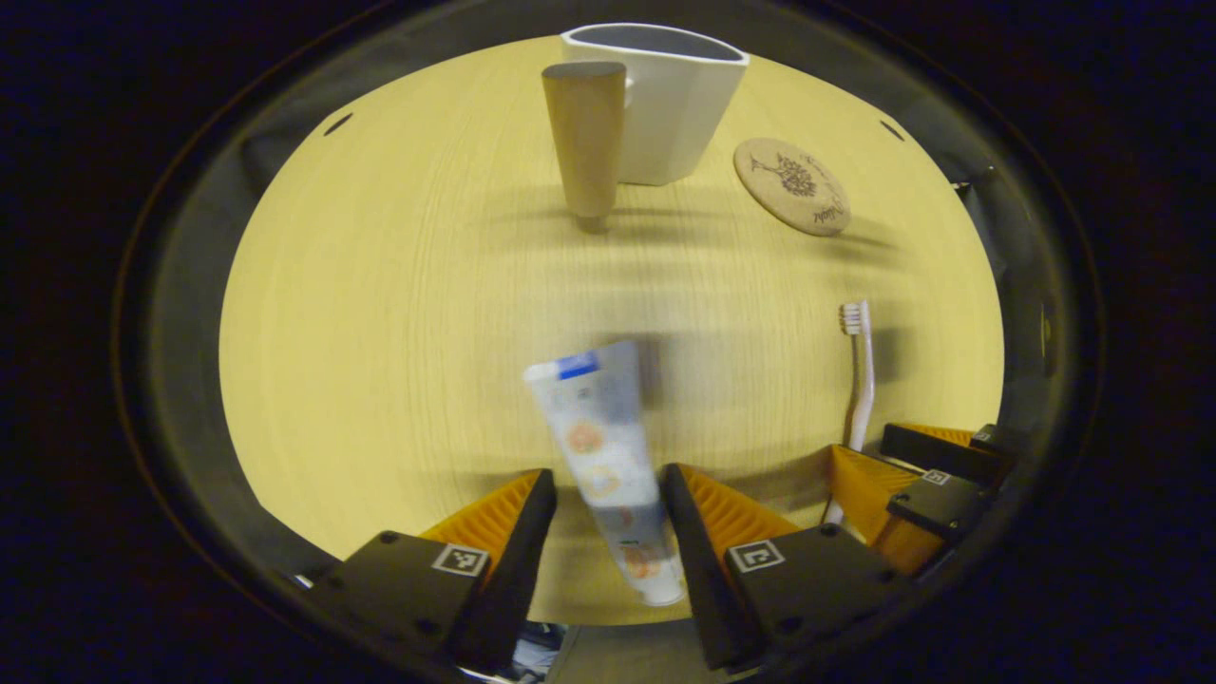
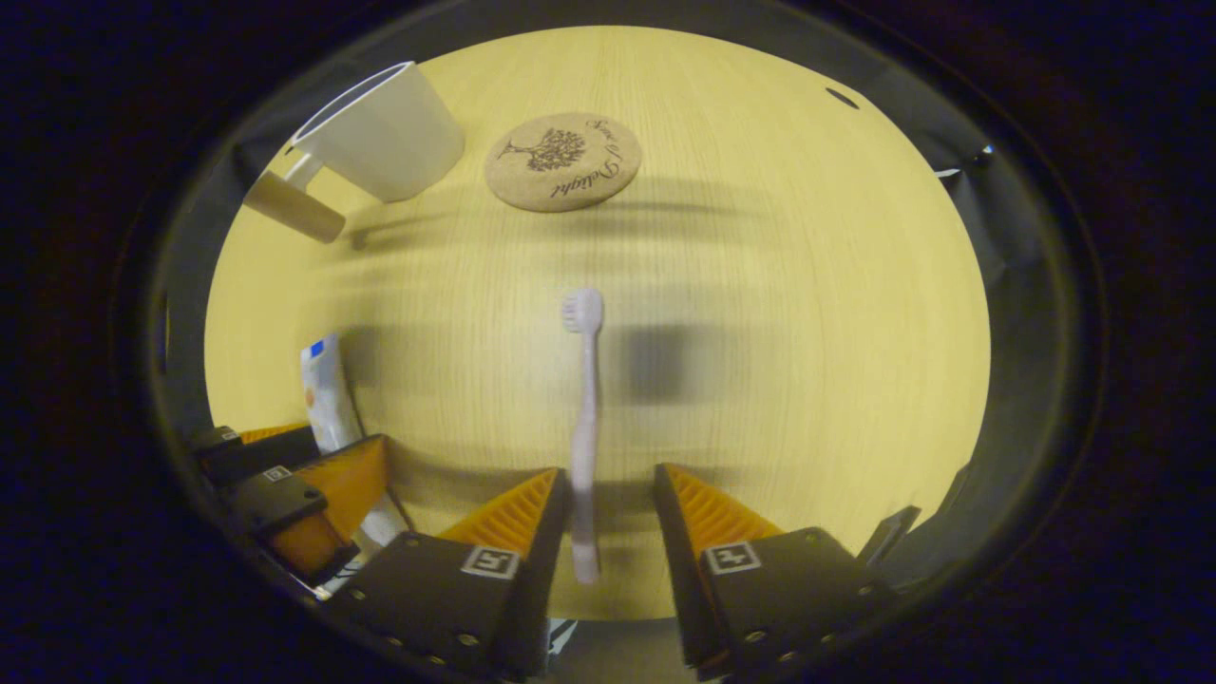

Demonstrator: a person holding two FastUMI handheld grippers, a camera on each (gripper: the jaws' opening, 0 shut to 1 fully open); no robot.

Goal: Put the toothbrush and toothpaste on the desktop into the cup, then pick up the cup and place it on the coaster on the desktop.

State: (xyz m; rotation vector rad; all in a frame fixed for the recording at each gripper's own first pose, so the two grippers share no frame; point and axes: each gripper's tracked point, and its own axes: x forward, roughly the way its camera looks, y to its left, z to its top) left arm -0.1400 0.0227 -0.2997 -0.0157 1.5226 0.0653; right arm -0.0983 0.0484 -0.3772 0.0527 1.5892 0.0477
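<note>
between the spread fingers of the left gripper (image 1: 608, 499) lies the toothpaste (image 1: 608, 456); the right gripper (image 2: 608, 503), also spread, straddles the toothbrush (image 2: 584, 427) off-centre. closing could roll the brush aside. the cup (image 1: 665, 95) and coaster (image 1: 791, 185) wait beyond.

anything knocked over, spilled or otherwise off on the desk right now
Nothing stands out. The white cup stands upright beside the cork coaster, which lies flat and bare. The toothpaste tube and toothbrush lie flat on the wooden desktop, each between an open claw's fingers. No spill or damage shows.
</note>
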